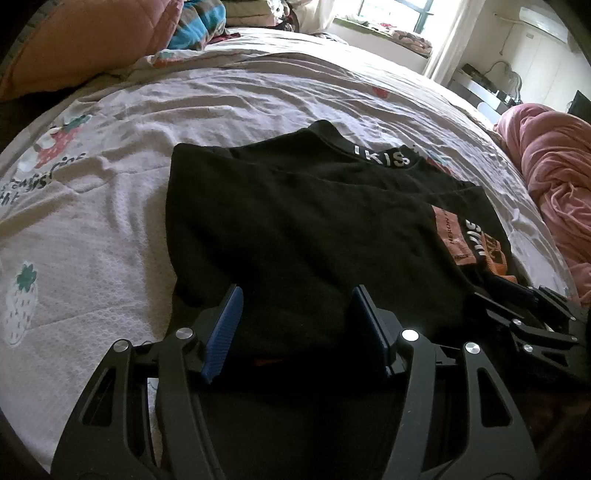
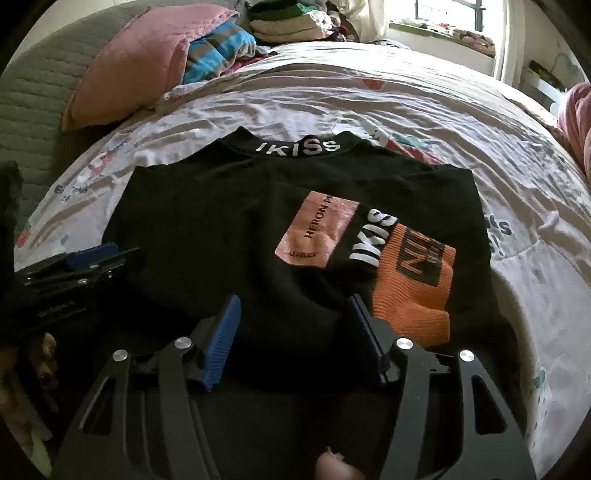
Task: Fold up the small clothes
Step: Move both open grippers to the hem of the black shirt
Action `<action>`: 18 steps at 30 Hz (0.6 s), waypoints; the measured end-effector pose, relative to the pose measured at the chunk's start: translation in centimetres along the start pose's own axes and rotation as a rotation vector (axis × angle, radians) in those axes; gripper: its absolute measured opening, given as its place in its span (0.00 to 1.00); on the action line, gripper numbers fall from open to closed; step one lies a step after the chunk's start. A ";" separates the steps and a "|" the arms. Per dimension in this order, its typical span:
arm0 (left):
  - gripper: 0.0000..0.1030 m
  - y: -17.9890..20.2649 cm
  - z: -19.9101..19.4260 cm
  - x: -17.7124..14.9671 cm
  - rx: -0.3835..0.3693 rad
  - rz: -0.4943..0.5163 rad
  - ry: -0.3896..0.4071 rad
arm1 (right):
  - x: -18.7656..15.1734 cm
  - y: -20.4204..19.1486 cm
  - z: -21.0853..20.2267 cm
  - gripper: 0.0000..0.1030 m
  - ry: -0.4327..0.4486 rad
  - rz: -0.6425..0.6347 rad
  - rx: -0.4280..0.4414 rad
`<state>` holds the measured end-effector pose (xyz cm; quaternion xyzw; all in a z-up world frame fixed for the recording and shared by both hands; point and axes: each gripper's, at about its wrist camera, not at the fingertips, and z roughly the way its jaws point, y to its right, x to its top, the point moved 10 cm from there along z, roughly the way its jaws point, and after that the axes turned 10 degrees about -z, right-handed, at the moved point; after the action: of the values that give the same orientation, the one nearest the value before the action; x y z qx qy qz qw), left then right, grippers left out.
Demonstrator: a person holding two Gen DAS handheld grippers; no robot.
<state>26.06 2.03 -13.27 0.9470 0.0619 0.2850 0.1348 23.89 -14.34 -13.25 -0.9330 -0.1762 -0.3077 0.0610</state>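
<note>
A small black sweater [image 1: 295, 221] [image 2: 229, 221] with a white "IKISS" collar lies flat on the bed, sleeves folded in. An orange cuff [image 2: 413, 291] and a pink patch [image 2: 317, 229] lie on its right half. My left gripper [image 1: 295, 295] is open at the garment's near hem, left part, with the cloth between its blue pads [image 1: 225, 332]. My right gripper [image 2: 291, 302] is open at the near hem, just left of the orange cuff. Each gripper shows in the other's view: the right one [image 1: 524, 314], the left one [image 2: 85, 262].
The white strawberry-print bedsheet [image 1: 110, 184] [image 2: 443, 122] spreads around the garment. A pink pillow [image 2: 140, 66] and striped cloth [image 2: 218, 48] lie at the far left, stacked clothes [image 2: 288, 22] behind. A pink blanket [image 1: 557, 177] lies at the right.
</note>
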 end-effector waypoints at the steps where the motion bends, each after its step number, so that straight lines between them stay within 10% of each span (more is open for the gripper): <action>1: 0.52 0.0 0.0 0.0 0.000 -0.001 0.000 | 0.0 0.0 -0.1 0.58 0.001 0.000 -0.001; 18: 0.54 -0.3 -2.0 -2.3 0.031 0.041 0.079 | -0.3 0.2 -2.2 0.67 0.016 0.036 0.007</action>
<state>23.06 2.33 -13.00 0.9380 0.0522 0.3241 0.1118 22.49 -15.12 -11.64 -0.9334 -0.1599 -0.3133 0.0713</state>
